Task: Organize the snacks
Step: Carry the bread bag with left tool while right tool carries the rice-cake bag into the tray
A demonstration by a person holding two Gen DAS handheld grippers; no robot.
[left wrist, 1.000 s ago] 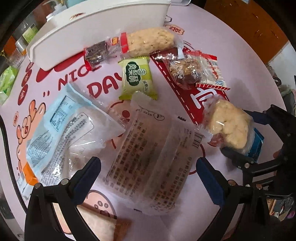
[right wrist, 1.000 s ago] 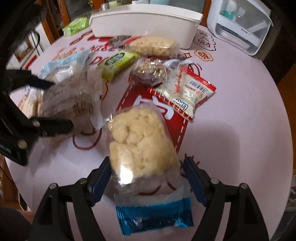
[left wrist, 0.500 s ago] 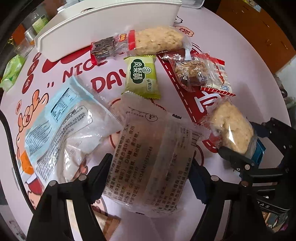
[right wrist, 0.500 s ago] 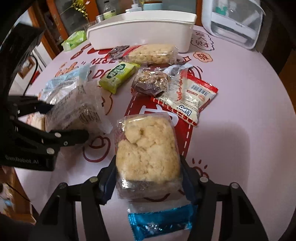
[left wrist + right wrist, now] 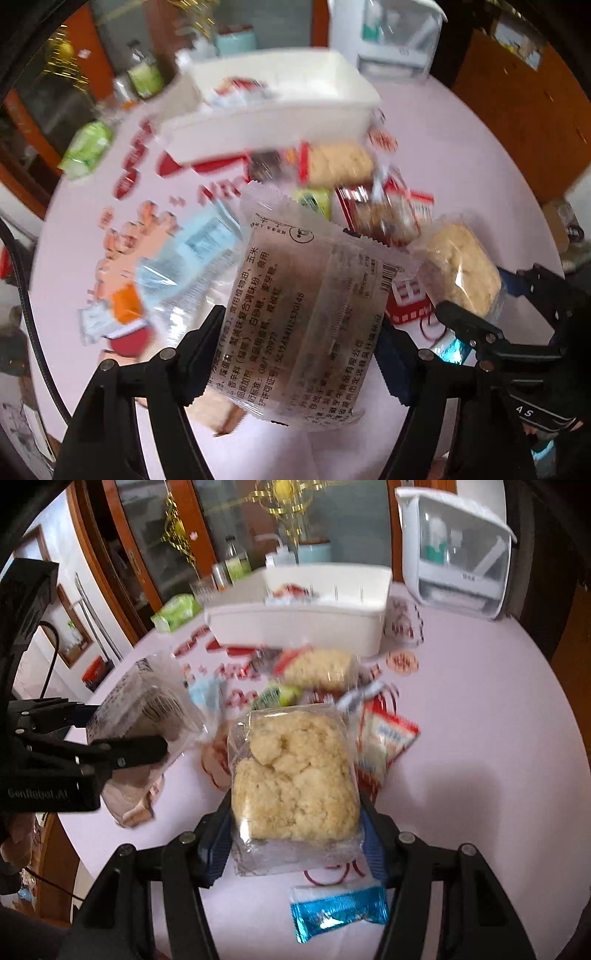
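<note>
My left gripper (image 5: 295,343) is shut on a clear printed snack packet (image 5: 310,314) and holds it up above the table; it also shows in the right wrist view (image 5: 147,716). My right gripper (image 5: 295,834) is shut on a rice-puff cake packet (image 5: 295,779) with a blue end, lifted off the table; it also shows in the left wrist view (image 5: 461,273). The white bin (image 5: 295,627) stands at the back with a red-and-white packet inside.
On the pink table (image 5: 480,738) lie a second rice-puff bar (image 5: 317,670), a green packet (image 5: 277,696), a red-and-white packet (image 5: 384,738), a pale blue bag (image 5: 184,266) and a blue wrapper (image 5: 340,912). A white appliance (image 5: 458,550) stands back right.
Both grippers closed on their packets and lifted them off the table. Both views tilted up toward the white bin.
</note>
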